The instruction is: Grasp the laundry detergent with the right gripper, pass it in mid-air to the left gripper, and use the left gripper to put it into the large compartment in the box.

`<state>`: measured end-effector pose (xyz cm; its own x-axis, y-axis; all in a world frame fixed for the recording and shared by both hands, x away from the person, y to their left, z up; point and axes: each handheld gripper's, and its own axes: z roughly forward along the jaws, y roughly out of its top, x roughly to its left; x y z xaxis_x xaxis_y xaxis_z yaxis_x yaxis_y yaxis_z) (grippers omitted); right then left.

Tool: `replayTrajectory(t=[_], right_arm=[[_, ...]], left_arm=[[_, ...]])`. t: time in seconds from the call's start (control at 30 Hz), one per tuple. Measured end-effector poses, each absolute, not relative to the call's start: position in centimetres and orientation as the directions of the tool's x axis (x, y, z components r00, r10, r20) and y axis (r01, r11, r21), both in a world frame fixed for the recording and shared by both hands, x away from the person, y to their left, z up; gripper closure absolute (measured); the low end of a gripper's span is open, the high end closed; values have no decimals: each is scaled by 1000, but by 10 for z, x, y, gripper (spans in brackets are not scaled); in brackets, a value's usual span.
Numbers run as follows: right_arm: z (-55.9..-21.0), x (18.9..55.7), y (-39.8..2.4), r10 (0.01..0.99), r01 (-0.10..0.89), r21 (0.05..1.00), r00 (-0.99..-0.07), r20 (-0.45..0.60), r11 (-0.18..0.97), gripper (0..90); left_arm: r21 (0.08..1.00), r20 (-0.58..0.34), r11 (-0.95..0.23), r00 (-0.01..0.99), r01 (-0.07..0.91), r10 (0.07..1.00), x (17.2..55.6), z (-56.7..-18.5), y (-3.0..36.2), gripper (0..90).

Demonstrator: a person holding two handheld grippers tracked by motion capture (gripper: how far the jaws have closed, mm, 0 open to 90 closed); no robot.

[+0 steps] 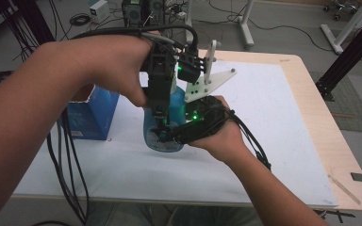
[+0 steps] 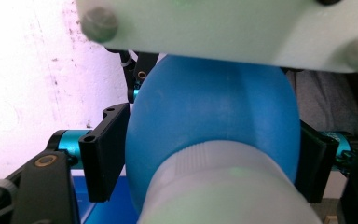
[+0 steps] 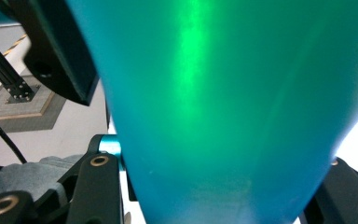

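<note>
**Blue bottle held between both grippers, mid-table**

Nearest my left camera, a pale ribbed collar (image 2: pixel 223 182) fills the lower frame — apparently the bottle's neck or cap, seen from above. Below it swells the blue bottle (image 2: pixel 214 116), rounded and smooth. Two black pads (image 2: pixel 105 151) of my right gripper press its flanks from either side there, so that gripper is clamped on the body. From the right gripper view the bottle (image 3: pixel 223 107) is a translucent teal wall with a green glow on it, my own jaws rising at both lower corners against its sides.

From the high view, the bottle (image 1: pixel 165 127) stands upright on the white table (image 1: pixel 264 141), just right of a blue box (image 1: pixel 92 115). My left gripper (image 1: pixel 159 123) comes down from above at the bottle's upper part; whether its jaws grip the neck or merely hover around it I cannot tell, since they sit hidden behind the gripper body. My right gripper (image 1: pixel 167 136) reaches in from the side, low on the body. A white three-cornered plate (image 1: pixel 207 80) rides above.

Handling, as a judgement: the wall looks like thin plastic — likely to flex under a hard squeeze, and glossy enough to slip. Weight depends on the fill, which I cannot read. The wide lower body suits a steadying side grip; the ribbed collar offers the surer purchase for twisting or lifting.
</note>
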<state>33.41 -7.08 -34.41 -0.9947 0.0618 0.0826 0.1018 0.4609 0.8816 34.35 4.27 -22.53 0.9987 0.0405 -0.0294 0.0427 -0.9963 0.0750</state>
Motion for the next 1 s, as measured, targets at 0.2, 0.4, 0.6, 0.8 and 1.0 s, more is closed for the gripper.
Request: replayTrajectory(t=[0.2,0.4,0.6,0.8,1.0], right_arm=[[-345,334,-70,61,100,882,-995,82,460,459],[-345,334,-69,58,101,884,-995,83,456,458],[-345,334,-70,59,102,885,-995,84,455,458],[-343,334,-71,50,96,894,-995,83,438,452],[-340,337,-77,34,113,907,-993,109,407,377]], left_arm=[[67,-27,-997,999,37,36,343,-227,42,297],[65,-28,-997,999,33,31,343,-226,41,375],[64,-18,-998,1000,16,15,343,-226,39,384],[46,-6,-999,1000,24,24,340,-220,38,388],[48,7,-999,1000,11,12,337,-213,36,388]])
